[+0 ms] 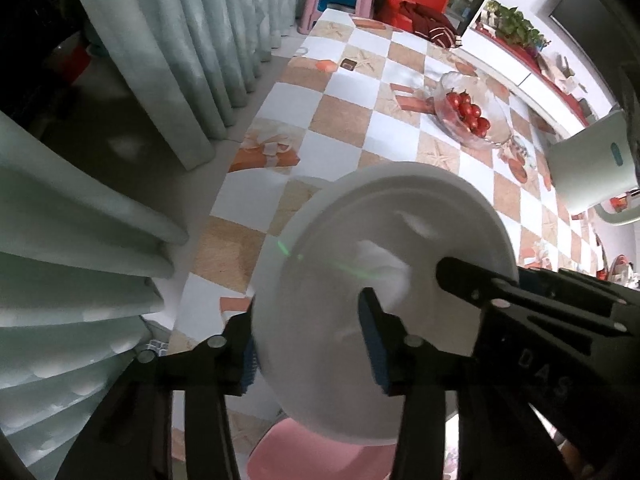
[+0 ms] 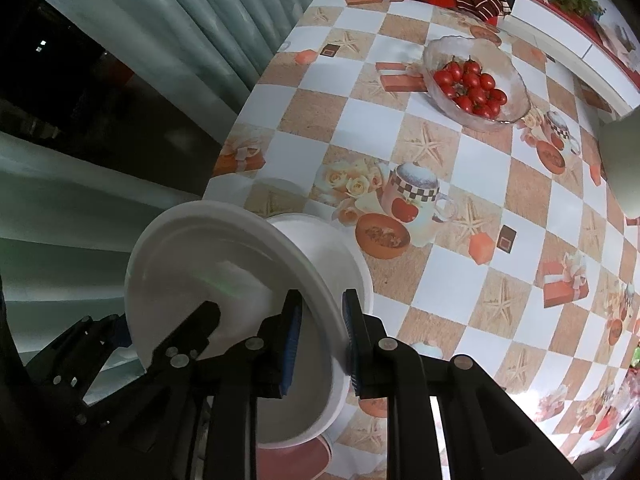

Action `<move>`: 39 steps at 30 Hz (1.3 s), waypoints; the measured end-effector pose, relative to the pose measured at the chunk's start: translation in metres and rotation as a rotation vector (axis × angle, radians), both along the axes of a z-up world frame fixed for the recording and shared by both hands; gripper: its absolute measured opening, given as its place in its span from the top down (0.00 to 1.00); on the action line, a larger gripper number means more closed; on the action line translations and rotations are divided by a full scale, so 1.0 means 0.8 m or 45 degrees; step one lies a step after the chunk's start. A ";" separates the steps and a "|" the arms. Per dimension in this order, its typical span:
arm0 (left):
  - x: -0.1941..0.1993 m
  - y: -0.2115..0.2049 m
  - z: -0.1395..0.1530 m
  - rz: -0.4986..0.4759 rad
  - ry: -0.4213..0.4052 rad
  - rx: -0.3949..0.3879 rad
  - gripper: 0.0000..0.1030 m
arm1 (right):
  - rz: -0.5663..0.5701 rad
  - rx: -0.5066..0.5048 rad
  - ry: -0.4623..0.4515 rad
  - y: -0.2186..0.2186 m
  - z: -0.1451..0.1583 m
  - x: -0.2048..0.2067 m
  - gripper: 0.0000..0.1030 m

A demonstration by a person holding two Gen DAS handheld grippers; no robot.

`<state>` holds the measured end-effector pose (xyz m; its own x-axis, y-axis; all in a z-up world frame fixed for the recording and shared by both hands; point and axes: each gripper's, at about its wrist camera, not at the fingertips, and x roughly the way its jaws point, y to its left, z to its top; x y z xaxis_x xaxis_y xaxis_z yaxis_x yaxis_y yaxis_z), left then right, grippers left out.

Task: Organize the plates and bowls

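The right gripper (image 2: 320,344) pinches the rim of the white plate (image 2: 224,280) tight, and the plate tilts up on its edge. The left gripper (image 1: 308,344) is partly open around the plate's other side, and I cannot tell if its pads touch. The plate hangs over a pink dish (image 1: 320,456) at 6 o'clock on the checkered table (image 2: 460,184). With only one thin pinch, the plate could slip, swing, and bang down crooked.

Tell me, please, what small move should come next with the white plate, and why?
Probably draw the left gripper back off the white plate: its jaws stand open astride the rim, while the right gripper clamps the rim elsewhere.
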<state>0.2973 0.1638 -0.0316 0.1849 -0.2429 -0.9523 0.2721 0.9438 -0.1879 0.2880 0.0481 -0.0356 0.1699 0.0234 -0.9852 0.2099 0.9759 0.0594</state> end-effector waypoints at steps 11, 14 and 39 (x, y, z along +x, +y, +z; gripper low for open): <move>-0.006 0.016 0.001 0.060 -0.025 -0.031 0.06 | 0.028 -0.036 -0.009 -0.010 0.006 -0.007 0.14; -0.008 0.024 -0.005 0.072 0.017 -0.048 0.00 | 0.023 -0.034 -0.005 -0.016 0.008 -0.016 0.03; -0.103 0.063 -0.025 -0.008 0.101 0.120 0.00 | -0.034 -0.045 0.222 -0.034 -0.015 -0.105 0.00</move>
